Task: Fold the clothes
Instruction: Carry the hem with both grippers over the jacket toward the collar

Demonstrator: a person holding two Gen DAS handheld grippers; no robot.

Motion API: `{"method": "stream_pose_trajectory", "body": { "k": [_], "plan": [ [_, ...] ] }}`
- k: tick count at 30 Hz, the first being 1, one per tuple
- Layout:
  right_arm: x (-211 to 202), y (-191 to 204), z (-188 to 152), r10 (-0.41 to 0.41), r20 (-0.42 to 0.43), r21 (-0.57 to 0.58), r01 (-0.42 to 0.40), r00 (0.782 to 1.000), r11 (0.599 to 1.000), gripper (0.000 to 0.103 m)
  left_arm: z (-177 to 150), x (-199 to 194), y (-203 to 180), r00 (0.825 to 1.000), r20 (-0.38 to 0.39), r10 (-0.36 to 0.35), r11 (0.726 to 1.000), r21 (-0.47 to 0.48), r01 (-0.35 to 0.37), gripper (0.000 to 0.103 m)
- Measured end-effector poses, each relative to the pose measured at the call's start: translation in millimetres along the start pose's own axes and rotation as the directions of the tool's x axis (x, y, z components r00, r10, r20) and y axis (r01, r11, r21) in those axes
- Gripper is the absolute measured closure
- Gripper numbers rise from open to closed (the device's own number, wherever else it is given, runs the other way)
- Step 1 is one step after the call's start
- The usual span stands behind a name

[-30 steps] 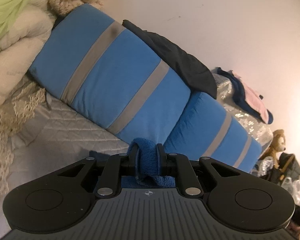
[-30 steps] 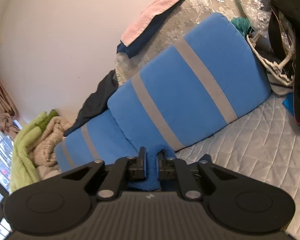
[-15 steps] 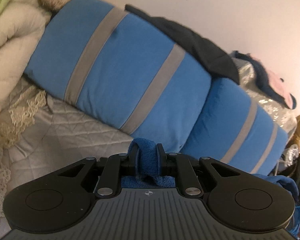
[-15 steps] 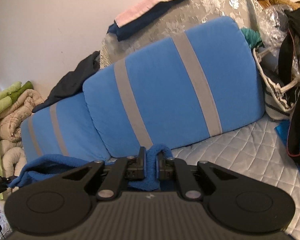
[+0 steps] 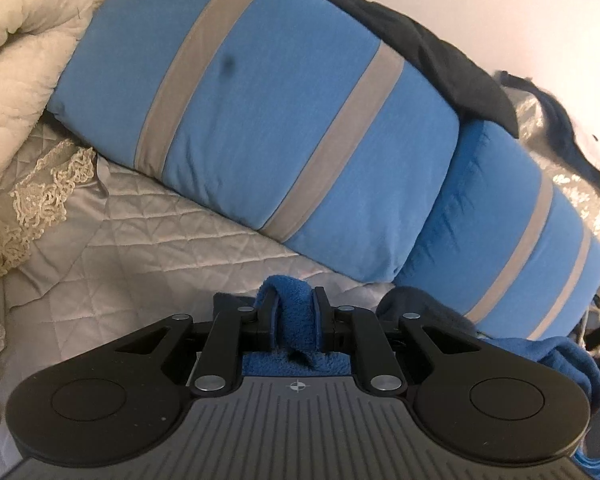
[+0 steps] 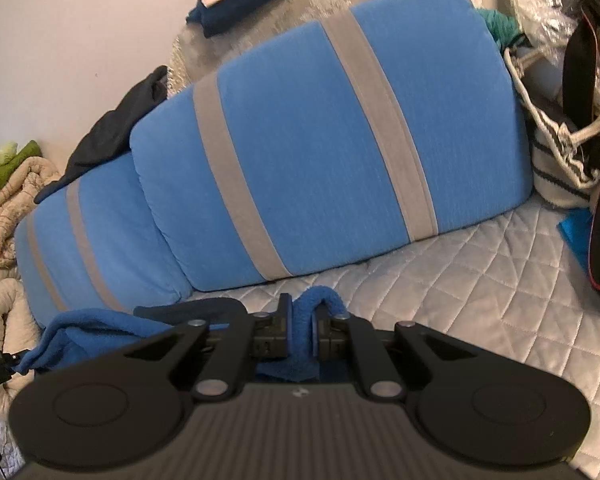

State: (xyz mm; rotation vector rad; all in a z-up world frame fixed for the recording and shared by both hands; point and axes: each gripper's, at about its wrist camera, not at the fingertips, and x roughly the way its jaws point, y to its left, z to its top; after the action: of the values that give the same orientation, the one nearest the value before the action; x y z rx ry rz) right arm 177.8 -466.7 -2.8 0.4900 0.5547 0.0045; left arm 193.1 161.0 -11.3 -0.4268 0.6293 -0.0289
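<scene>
In the left wrist view, the left claw (image 5: 294, 316) is pinched tight on the fuzzy blue fleece cloth (image 5: 296, 320). It has dropped lower toward the quilted grey bed cover (image 5: 148, 248), just in front of the big blue pillow with grey stripes (image 5: 260, 120). In the right wrist view, the right claw (image 6: 301, 330) also grips the cloth, which stretches sideways to the left along that pillow. I think the cloth is about to be laid flat.

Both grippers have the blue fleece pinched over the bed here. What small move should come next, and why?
Probably lower both grippers together toward the quilted bedspread to lay the cloth flat. The left gripper and right gripper each clamp a bunched edge of the blue fleece garment, which sags between them in front of the striped pillows.
</scene>
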Motion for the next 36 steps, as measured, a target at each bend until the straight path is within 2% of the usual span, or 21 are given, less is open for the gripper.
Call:
{"method": "stream_pose_trajectory", "body": {
  "k": [10, 19, 36],
  "plan": [
    [14, -9, -4, -0.002, -0.019, 0.027, 0.002, 1.0, 1.0, 0.094, 7, 4, -6, 1.0, -0.016, 0.003, 1.0, 0.01, -0.003, 0.087],
    [32, -12, 1, -0.022, -0.026, 0.036, 0.022, 0.999, 0.999, 0.094, 19, 23, -15, 0.999, -0.031, 0.032, 0.999, 0.019, -0.031, 0.087],
    [101, -7, 11, -0.115, -0.094, -0.043, 0.111, 0.989, 0.993, 0.094, 16, 97, -2, 0.985, -0.1, 0.139, 0.989, -0.041, -0.143, 0.086]
  ]
}}
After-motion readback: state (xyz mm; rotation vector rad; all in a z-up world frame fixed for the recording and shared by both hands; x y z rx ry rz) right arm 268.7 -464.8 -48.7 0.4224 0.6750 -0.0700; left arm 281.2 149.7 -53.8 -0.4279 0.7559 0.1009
